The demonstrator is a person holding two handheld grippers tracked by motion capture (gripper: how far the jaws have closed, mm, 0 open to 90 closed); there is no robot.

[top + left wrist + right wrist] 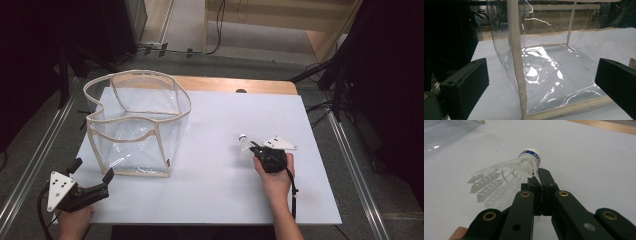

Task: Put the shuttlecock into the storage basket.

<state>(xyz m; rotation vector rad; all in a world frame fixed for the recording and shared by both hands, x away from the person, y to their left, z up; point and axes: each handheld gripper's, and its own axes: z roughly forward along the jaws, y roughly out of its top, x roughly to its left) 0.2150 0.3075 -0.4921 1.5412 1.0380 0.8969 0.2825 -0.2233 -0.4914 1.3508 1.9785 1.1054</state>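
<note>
A white plastic shuttlecock (506, 175) with a blue band on its cork lies at the table's right middle (243, 142). My right gripper (539, 180) is shut on the edge of its skirt (256, 148). A clear plastic bag (135, 122) with cream trim stands open on the left of the white table (225, 190). My left gripper (92, 172) is open at the table's front left corner, just short of the bag's near corner. In the left gripper view the bag's cream seam (517, 57) stands between the two wide-apart jaws.
A wooden strip (240, 85) runs along the table's far edge. Dark stands and cables (330, 75) flank the table on both sides. Bare white surface lies between the bag and the shuttlecock.
</note>
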